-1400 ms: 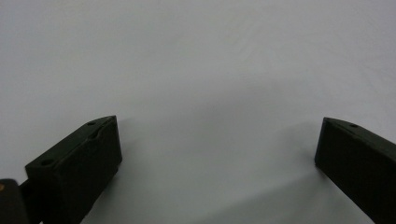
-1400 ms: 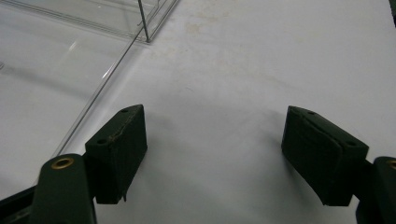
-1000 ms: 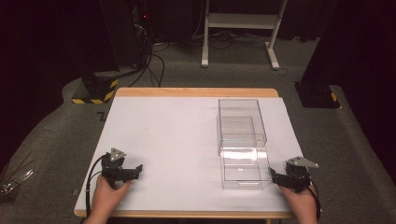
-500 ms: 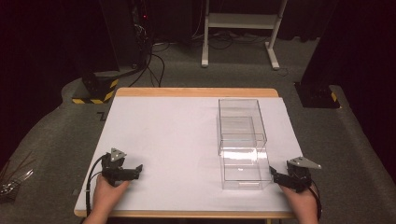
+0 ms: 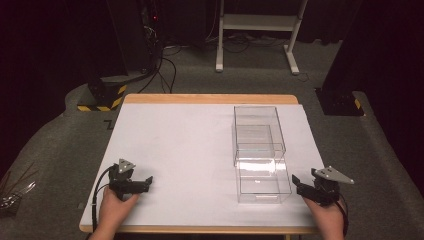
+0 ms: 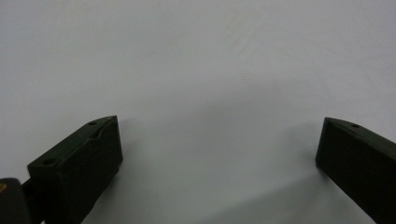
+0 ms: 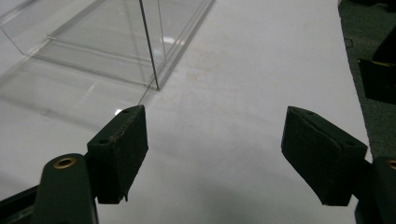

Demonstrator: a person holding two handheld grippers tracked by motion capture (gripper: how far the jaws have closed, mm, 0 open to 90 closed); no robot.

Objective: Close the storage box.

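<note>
A clear plastic box (image 5: 257,150) stands on the right half of the white table (image 5: 185,145); its near part looks like a pulled-out clear drawer (image 5: 262,180). My left gripper (image 5: 146,181) rests near the front left corner, open, with bare table between its jaws (image 6: 219,140). My right gripper (image 5: 296,182) sits at the front right, just right of the drawer, and is open too (image 7: 215,135). The clear box's corner (image 7: 149,60) shows ahead and to the left of its jaws. Neither gripper holds anything.
The table's wooden edge (image 5: 210,98) runs along the back. Beyond it on the carpet are a white metal stand (image 5: 255,30), cables (image 5: 160,65) and a yellow-black striped base (image 5: 102,97). A dark base (image 5: 340,102) stands at the right.
</note>
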